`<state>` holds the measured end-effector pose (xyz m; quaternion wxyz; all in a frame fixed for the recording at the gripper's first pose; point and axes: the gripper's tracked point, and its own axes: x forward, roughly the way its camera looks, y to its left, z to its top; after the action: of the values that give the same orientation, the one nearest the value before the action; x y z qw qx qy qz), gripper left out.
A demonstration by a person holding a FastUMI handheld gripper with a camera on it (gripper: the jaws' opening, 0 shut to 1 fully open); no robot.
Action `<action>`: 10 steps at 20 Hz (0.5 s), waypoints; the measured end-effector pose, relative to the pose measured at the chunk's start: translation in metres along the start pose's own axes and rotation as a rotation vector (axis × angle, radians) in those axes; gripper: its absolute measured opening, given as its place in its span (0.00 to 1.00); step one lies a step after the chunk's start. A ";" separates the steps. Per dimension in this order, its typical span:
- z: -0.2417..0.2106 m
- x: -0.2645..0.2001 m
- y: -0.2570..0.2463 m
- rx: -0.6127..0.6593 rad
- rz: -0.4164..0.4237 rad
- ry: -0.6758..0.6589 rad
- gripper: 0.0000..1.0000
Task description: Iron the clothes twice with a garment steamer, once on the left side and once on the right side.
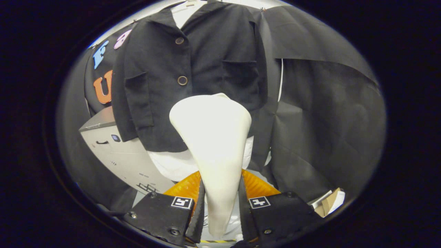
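- Garment steamer [213,144]: cream-white, narrow handle widening to a broad head. Handle sits between the two fingers; head rises ahead of them, toward the clothes.
- Claw [220,220]: closed on the steamer handle, one finger [199,210] pressing each side. Square black-and-white marker tags sit on top of both finger blocks.
- Steamer head overlaps the lower middle of the jacket front, below the second button. Whether it touches the cloth cannot be told.
- Black jacket [193,69]: hangs upright just beyond the steamer, front facing the claw. Collar open at top, two brown buttons [182,80] down the centre line, one patch pocket on each side of the chest.
- White garment [172,165] under the jacket: visible at the neck opening and hanging below the jacket hem, on either side of the steamer handle.
- Orange ribbed object [187,187]: lies low behind the fingers, showing on both sides of the handle, beneath the white hem. Identity unclear.
- Grey-white cabinet [120,155]: stands beside the jacket's lower edge, small dark handle and a small dark panel on its face.
- Black cloth wall [327,120]: behind and to the other side of the jacket, creased, one fold hanging across its upper part.
- Cardboard and white paper scraps [329,203]: low, near the outer finger block, at the foot of the cloth wall.
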<state>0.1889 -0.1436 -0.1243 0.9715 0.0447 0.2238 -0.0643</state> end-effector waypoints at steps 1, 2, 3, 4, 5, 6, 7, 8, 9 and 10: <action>-0.005 -0.013 0.005 -0.001 -0.008 -0.007 0.46; -0.010 -0.026 0.010 0.000 -0.015 -0.011 0.46; -0.014 -0.038 0.016 0.000 -0.022 -0.017 0.46; -0.019 -0.052 0.023 -0.002 -0.023 -0.024 0.46; -0.025 -0.065 0.031 -0.007 -0.024 -0.030 0.46; -0.030 -0.081 0.038 -0.011 -0.024 -0.035 0.46; -0.034 -0.095 0.045 -0.018 -0.023 -0.040 0.46; -0.038 -0.109 0.052 -0.022 -0.018 -0.048 0.46; -0.041 -0.121 0.059 -0.034 -0.012 -0.054 0.46; -0.043 -0.135 0.067 -0.042 -0.002 -0.063 0.46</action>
<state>0.0602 -0.0579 -0.0998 0.9787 0.0221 0.1945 -0.0621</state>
